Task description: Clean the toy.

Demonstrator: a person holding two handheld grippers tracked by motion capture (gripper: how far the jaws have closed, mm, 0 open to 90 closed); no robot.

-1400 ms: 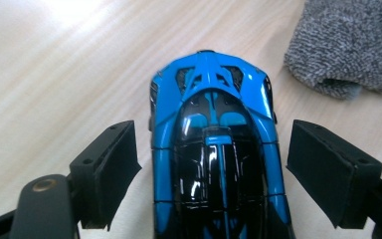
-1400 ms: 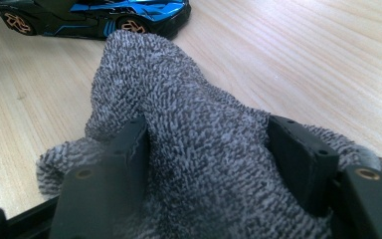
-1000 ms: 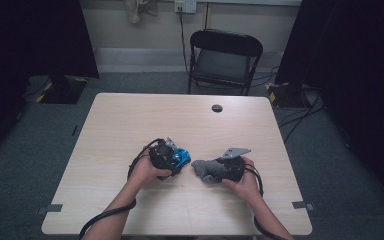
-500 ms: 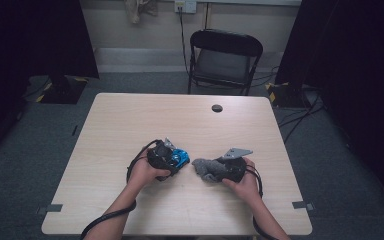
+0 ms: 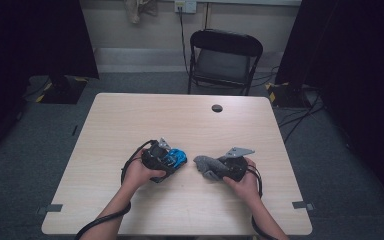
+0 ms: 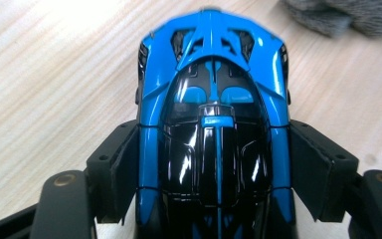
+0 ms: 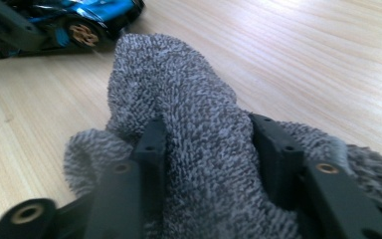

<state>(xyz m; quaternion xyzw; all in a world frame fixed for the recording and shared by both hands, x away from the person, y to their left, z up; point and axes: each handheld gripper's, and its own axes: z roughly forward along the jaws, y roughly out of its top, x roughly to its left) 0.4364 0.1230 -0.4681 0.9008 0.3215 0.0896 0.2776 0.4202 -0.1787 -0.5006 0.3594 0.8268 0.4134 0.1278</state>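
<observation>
A blue and black toy car [image 6: 211, 74] stands on the wooden table [image 5: 180, 120], nose pointing away from my left gripper [image 6: 214, 149]. Both of that gripper's pads [image 6: 117, 154] press on the car's sides; its jaws have just been closing on it. From the high view the car [image 5: 178, 157] pokes out of the left gripper [image 5: 172, 160]. My right gripper [image 7: 206, 134] has just been closing on a bunched grey terry cloth [image 7: 179, 84], and its jaws sink into the fabric. The cloth [image 5: 204, 164] lies just right of the car.
A small black round cap [image 5: 217, 108] sits near the table's far edge. A black folding chair [image 5: 222, 55] stands behind the table. Cables trail from both grippers toward the near edge. Dark curtains hang left and right.
</observation>
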